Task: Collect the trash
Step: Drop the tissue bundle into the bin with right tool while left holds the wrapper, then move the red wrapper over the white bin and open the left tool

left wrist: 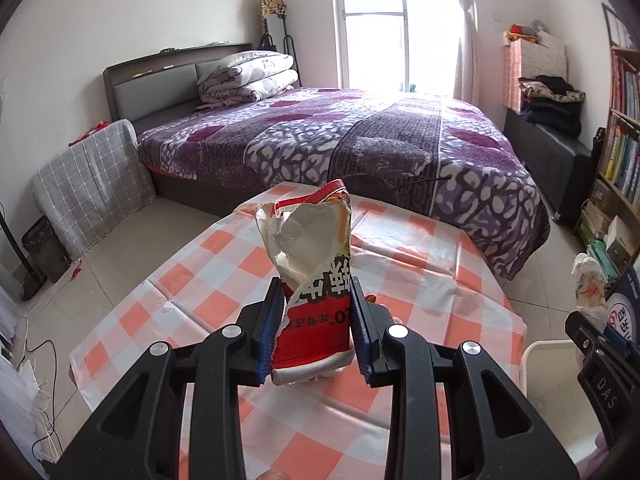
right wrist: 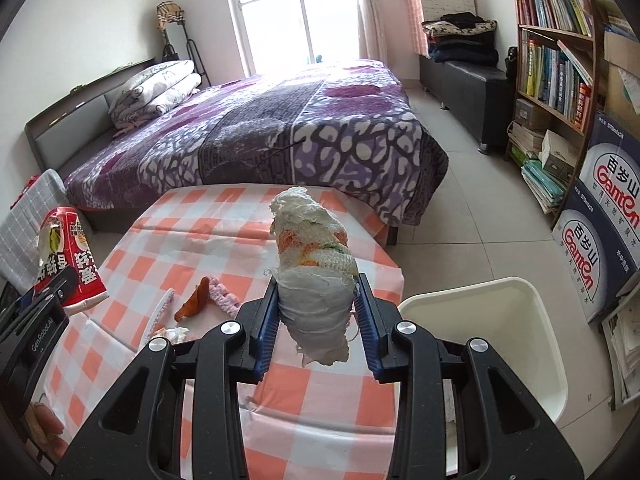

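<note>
Left wrist view: the left hand-held gripper [left wrist: 316, 328] is clenched on a torn red and white snack bag [left wrist: 310, 280], its 2 blue pads pressing the bag's lower half from either side. The bag stands upright, ripped open at the top, raised above a surface [left wrist: 420, 248] covered in an orange and white checked cloth. Beyond the surface is a bed [left wrist: 340, 140] with a purple patterned blanket, folded bedding by the headboard, and a bright window on the far wall. At the right edge, part of the right hand-held gripper [left wrist: 600, 344] shows with a pale wad [left wrist: 586, 284] sticking up from it, and below it the rim of a white bin [left wrist: 536, 364]. A bookshelf [left wrist: 624, 140] stands far right.

Right wrist view: the right hand-held gripper [right wrist: 318, 320] grasps a crumpled wad of white tissue and knitted cloth [right wrist: 312, 272] with orange and green patches, squeezed between its pads and held above the checked surface [right wrist: 224, 220]. On the surface to the left lie an orange scrap [right wrist: 196, 300], a pink strip [right wrist: 224, 294] touching it, and small white crumpled bits nearer. At the far left the left hand-held gripper [right wrist: 52, 292] holds the red snack bag [right wrist: 72, 264]. The white bin [right wrist: 520, 344] stands on the floor just right of the surface, near stacked blue and white boxes [right wrist: 608, 236] and the bookshelf [right wrist: 556, 48].
</note>
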The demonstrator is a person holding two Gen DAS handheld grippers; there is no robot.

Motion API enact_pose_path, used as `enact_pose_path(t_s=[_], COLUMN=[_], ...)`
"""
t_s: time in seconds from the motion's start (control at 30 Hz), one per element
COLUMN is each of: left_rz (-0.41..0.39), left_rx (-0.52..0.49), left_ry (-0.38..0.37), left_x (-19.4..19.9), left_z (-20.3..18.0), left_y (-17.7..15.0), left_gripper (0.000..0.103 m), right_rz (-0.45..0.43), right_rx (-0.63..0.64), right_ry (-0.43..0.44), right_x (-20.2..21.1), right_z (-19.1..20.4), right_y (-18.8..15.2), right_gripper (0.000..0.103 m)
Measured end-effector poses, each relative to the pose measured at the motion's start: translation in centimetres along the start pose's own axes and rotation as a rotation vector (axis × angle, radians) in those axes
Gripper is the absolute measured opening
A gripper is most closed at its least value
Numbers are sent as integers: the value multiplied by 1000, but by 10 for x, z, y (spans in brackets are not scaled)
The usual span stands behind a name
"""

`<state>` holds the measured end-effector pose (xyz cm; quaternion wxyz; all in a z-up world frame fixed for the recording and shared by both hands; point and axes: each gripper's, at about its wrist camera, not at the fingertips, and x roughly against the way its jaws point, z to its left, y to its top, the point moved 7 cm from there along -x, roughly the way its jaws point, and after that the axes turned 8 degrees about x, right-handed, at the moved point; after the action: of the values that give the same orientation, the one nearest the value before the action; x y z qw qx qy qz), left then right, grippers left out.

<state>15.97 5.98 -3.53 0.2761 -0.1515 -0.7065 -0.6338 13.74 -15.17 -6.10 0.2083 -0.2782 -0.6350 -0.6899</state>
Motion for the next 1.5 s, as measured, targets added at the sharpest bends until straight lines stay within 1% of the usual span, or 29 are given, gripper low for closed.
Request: enact_pose_path(t_s=[0.3, 0.5, 0.53, 0.57, 0.6, 0.63, 0.67, 0.8, 0.83, 0.87, 1.0, 1.2, 1.33, 1.47, 1.5], left_rz=[26, 34, 36, 36, 36, 34, 32, 42, 48, 53, 69, 140, 224, 306, 333], left_rx=[-50, -94, -102, -112, -122, -133, -145, -178, -187, -195, -236, -275, -297, -318, -317], left_ry=[-47, -110, -120, -131, -140, -149, -157, -191, -203, -212, -250, -356, -452, -529, -545], left_x=[-2, 2, 4, 5, 6, 7, 8, 11, 12, 13, 16, 25, 30, 33, 33], left_z=[-37, -73, -79, -87, -93, -100, -106, -131, -138, -144, -169, -207, -232, -253, -255], left_y=[-14, -23, -25, -27, -29, -31, -33, -43, -46, -49, -62, -86, -105, -126, -131], left_gripper=[32, 32, 32, 32, 33, 32, 33, 33, 33, 33, 33, 34, 35, 42, 47], right_rz=[38, 63, 64, 64, 65, 64, 63, 62, 61, 58, 44, 30, 26, 26, 26], right_rx=[-182, -275, -290, -300, -310, -327, -341, -386, -396, -405, -440, -499, -527, -553, -561], right_ry=[-89, -157, -167, -172, -178, -188, -195, -211, -215, -218, -231, -246, -253, -250, -248], right_x=[0, 4, 5, 6, 7, 9, 11, 17, 19, 20, 28, 40, 44, 45, 45], right_z=[-71, -114, -121, -127, -132, -139, -145, -167, -173, -178, -198, -225, -237, -246, -248], right_y=[-4, -12, -13, -14, -15, -17, -18, -22, -24, -24, -26, -32, -36, -38, -39], right_gripper=[35, 38, 41, 48, 53, 63, 68, 75, 79, 81, 82, 84, 86, 86, 86])
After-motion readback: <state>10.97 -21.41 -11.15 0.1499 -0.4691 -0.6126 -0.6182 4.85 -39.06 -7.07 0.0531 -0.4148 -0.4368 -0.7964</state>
